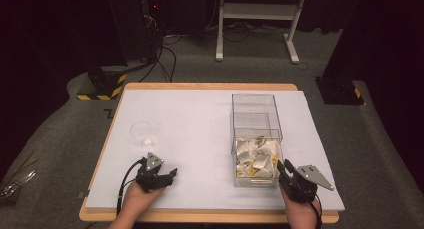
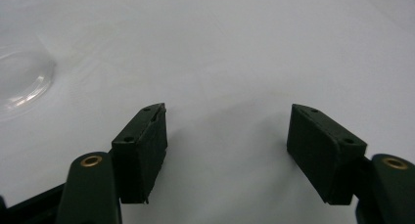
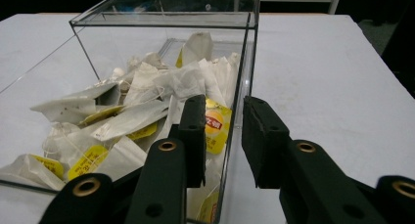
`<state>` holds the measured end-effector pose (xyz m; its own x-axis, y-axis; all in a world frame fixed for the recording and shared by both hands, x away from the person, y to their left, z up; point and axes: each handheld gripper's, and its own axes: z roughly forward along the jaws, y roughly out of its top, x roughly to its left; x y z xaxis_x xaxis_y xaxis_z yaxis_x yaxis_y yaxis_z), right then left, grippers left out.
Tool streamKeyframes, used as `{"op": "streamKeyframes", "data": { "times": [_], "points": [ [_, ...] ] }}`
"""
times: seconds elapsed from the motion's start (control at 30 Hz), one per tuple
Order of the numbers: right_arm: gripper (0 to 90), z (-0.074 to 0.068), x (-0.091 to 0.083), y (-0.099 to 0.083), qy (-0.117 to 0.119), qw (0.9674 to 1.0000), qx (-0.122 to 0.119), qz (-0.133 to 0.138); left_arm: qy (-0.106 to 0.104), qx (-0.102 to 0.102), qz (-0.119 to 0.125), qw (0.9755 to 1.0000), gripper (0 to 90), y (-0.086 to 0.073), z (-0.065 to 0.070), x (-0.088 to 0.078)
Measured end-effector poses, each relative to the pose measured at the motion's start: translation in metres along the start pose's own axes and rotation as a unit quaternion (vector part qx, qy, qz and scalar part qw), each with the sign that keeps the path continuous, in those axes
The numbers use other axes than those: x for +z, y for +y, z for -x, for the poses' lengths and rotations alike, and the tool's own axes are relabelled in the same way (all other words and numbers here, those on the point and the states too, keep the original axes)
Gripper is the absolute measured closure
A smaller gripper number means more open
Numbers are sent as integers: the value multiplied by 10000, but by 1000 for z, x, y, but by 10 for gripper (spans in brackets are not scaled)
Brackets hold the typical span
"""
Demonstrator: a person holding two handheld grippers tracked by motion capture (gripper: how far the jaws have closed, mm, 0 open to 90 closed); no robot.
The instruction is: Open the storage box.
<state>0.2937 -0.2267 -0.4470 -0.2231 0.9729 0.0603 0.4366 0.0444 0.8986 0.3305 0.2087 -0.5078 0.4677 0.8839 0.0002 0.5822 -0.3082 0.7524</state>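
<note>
Right gripper [image 3: 222,136], jaws slightly apart astride right wall of clear drawer [image 1: 256,181], grips nothing yet; tea bags [image 3: 147,106] inside drawer look light, soft & tearable, so I think pinch paper envelope mid-body; left gripper [image 2: 227,136], left of drawer, hangs released.

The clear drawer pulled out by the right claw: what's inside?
The clear drawer holds a loose heap of tea bags with yellow tags; lower bags are covered by the top ones.

The surface's left half and far edge are left open; passage is blocked by the clear box [image 1: 256,120] right of centre and a glass [image 1: 142,133] near the left edge.
</note>
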Motion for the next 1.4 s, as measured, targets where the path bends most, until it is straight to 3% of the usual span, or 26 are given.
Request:
{"op": "streamKeyframes", "data": {
  "times": [0.53,0.77,1.0,1.27,1.4],
  "points": [
    [668,19,14,16,56,10000,37,57,21,2,3,10000,314,0,0,0],
    [672,22,12,19,113,9997,99,169,29,-17,31,10000,315,0,0,0],
    [675,34,11,21,-29,9996,144,222,31,-19,31,10000,315,0,0,0],
    [664,54,26,10,-209,9997,103,-49,53,-18,30,10000,316,0,1,0],
    [642,60,35,1,-156,9996,20,-216,86,-11,33,10000,321,-1,2,-1]
  ]
}}
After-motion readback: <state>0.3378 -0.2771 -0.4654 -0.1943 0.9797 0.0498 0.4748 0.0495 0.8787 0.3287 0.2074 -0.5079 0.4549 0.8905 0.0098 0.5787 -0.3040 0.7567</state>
